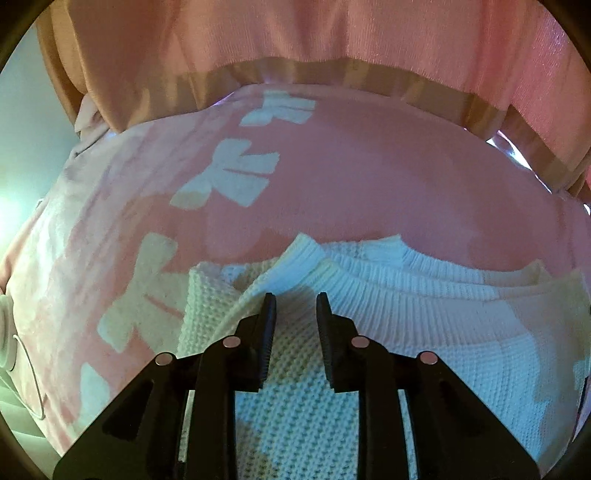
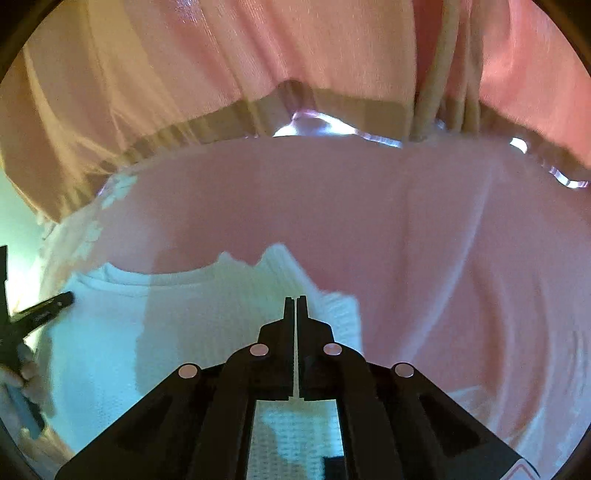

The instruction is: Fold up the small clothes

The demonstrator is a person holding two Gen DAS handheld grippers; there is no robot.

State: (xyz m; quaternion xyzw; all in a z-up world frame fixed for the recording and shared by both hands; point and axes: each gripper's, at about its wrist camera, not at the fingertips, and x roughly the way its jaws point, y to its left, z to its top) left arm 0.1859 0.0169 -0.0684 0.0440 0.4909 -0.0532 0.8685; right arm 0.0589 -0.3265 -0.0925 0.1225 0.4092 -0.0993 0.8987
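Observation:
A small white knit sweater [image 1: 388,332] lies on a pink blanket [image 1: 351,184] with white bow shapes. Its ribbed neckline faces away from me. My left gripper [image 1: 295,306] is open, its two fingers standing just above the knit near the collar's left side, with nothing between them. In the right wrist view the same sweater [image 2: 166,332] fills the lower left. My right gripper [image 2: 296,306] is shut, its tips over the sweater's right shoulder edge; I cannot tell whether cloth is pinched. The left gripper's finger [image 2: 44,312] shows at the far left.
Pink curtain fabric [image 1: 332,33] with a tan hem hangs behind the blanket. The pink blanket [image 2: 461,258] spreads to the right of the sweater with soft creases. A white cord and round object [image 1: 7,339] lie at the blanket's left edge.

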